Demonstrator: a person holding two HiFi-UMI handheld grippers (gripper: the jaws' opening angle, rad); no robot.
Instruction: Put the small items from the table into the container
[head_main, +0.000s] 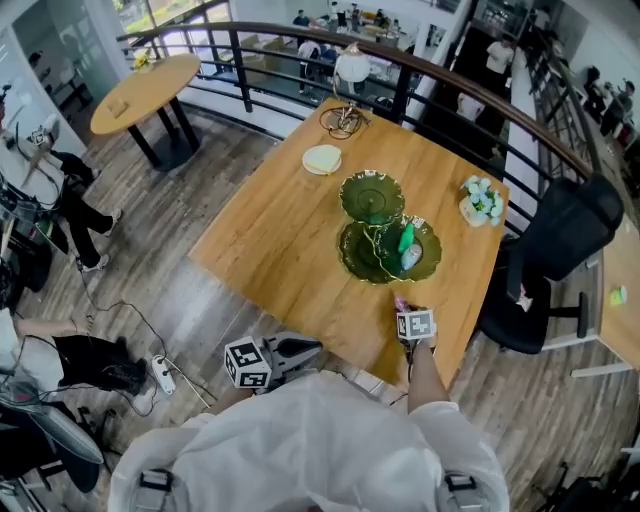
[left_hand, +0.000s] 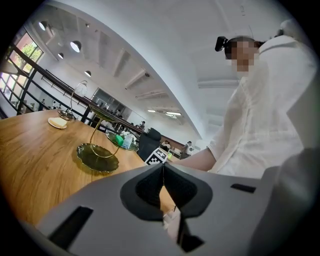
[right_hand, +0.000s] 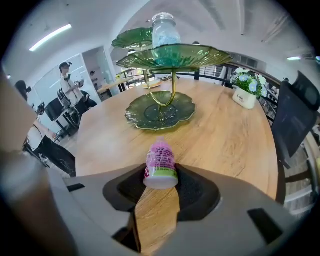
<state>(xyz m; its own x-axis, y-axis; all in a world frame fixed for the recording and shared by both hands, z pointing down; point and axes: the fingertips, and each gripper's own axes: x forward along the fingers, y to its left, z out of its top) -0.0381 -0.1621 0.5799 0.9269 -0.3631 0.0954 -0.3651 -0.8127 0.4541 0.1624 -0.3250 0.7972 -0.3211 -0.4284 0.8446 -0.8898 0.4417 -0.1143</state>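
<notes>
From my feed I see a square wooden table (head_main: 280, 240) on a grey plank floor (head_main: 190, 300), a curved black railing (head_main: 290, 32) on its far side, a round table (head_main: 140, 92) far left, a black office chair (head_main: 560, 240) to the right, and ceiling lamps (left_hand: 75, 46) lit overhead.

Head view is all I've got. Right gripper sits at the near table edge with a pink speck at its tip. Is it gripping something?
Observer: Yes. The right gripper is shut on a small pink bottle, pads at its green-banded base end.
Operator: Which way does the bottle point?
Observer: Flat base toward the gripper's camera, cap toward the green tiered stand.
Operator: Left gripper?
Observer: The left gripper has its jaws together, with nothing between them.
</notes>
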